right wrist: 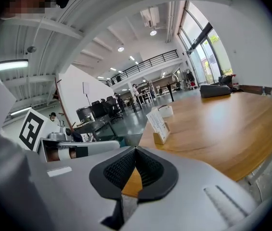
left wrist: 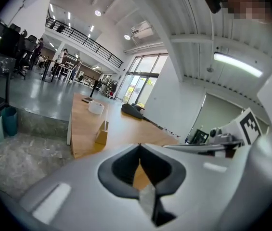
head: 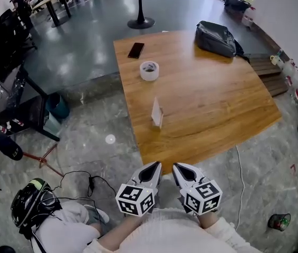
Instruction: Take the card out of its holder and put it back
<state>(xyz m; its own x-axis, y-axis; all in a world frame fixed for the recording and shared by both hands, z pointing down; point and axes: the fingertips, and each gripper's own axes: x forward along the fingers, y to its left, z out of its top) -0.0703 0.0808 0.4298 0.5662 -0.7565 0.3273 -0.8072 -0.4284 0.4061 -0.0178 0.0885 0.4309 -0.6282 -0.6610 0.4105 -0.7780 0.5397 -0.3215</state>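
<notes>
While card (head: 155, 109) stands in holder (head: 159, 123), left tool (head: 156, 165), right tool (head: 176, 166) closed, empty, well short

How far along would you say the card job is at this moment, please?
Done: nothing that shows. The card stands in its holder on the table, as at the start or after a full round; I cannot tell which. In hand: nothing; the left tongs and right tongs are shut and empty, short of the card. Left, if unstarted: pull the card, reinsert it.
</notes>
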